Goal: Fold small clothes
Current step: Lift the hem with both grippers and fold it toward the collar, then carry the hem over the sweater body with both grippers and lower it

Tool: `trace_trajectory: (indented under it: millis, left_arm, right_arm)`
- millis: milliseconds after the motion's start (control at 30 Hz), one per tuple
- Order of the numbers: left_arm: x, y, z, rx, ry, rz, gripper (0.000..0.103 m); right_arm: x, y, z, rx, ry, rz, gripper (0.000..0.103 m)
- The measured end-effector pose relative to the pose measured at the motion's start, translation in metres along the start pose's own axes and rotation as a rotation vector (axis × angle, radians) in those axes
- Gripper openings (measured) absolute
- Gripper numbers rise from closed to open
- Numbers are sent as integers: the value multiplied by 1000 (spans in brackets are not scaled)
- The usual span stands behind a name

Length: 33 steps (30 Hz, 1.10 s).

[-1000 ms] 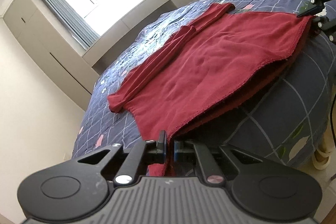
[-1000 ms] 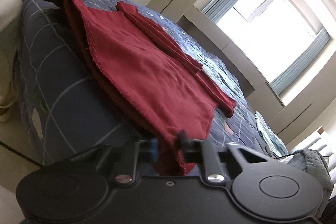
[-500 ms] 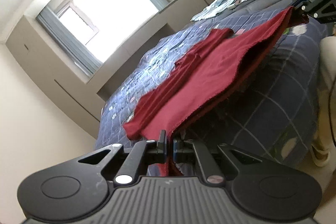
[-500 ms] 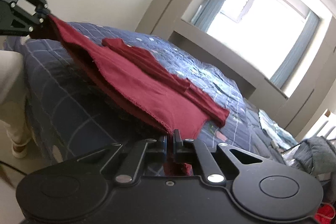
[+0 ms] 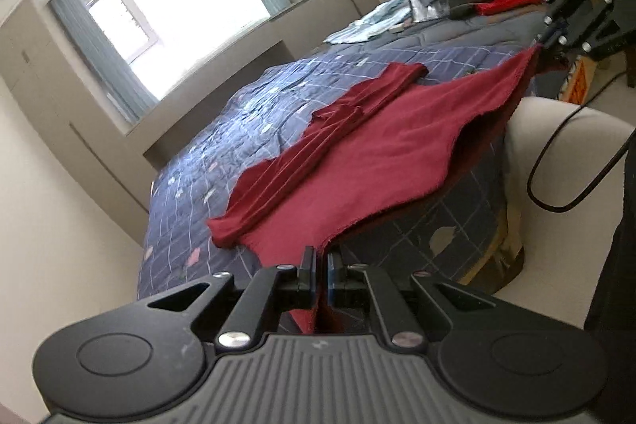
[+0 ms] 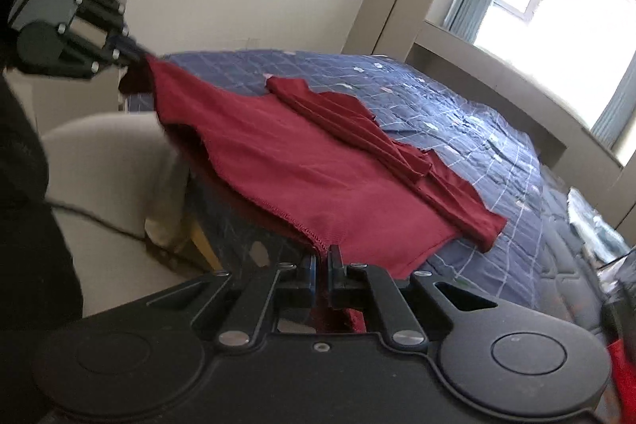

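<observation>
left wrist view — left gripper [image 5: 321, 261] clamped on red shirt [image 5: 357, 161] hem; right gripper [image 6: 321, 263] pinches the other corner — over the bed [image 6: 457, 98].

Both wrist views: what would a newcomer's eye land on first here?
The dark red garment, spread over the blue checked bedspread with its near edge lifted off the bed. Each corner of that edge is pinched in closed jaws: left gripper and right gripper. Behind, the bright window.

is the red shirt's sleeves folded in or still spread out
Folded in: both sleeves lie in a strip across the red shirt on the bed. The left gripper and right gripper pinch its hem corners.
</observation>
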State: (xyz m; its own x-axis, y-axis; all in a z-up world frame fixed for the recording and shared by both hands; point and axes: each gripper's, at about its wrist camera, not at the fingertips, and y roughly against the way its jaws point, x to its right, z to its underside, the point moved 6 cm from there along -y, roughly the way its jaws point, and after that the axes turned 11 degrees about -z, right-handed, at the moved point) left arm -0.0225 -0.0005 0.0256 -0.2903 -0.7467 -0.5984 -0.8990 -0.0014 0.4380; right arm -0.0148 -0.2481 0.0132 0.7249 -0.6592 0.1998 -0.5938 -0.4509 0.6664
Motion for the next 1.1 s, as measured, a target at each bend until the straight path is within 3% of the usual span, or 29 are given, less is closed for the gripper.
trace_trajectory:
  millis: [167,300,500,667,800,1100]
  left_arm:
    - [-9,-1,-7,10,75,4,4]
    - [-27,-19,-28,18,140,30,4]
    - [-72,-68,-79,52,230,-8,5]
    - [-108,-132,-118,25,295,-54,5]
    - [-130,-197,-141,-27,349,-49,5]
    - [-124,-348,-150,-151,327,-36,4]
  right_arm:
    - [8,1,-4,18,-28,-13,4]
    - [28,-4,-25,62,-56,-18,4]
    - [81,-17,-75,149,-48,67,4]
    - [147,-46,-117,188,-86,141,5]
    - [202,-88,-142,158,-97,187,5]
    - [289,-210,-148,48,-124,210,5]
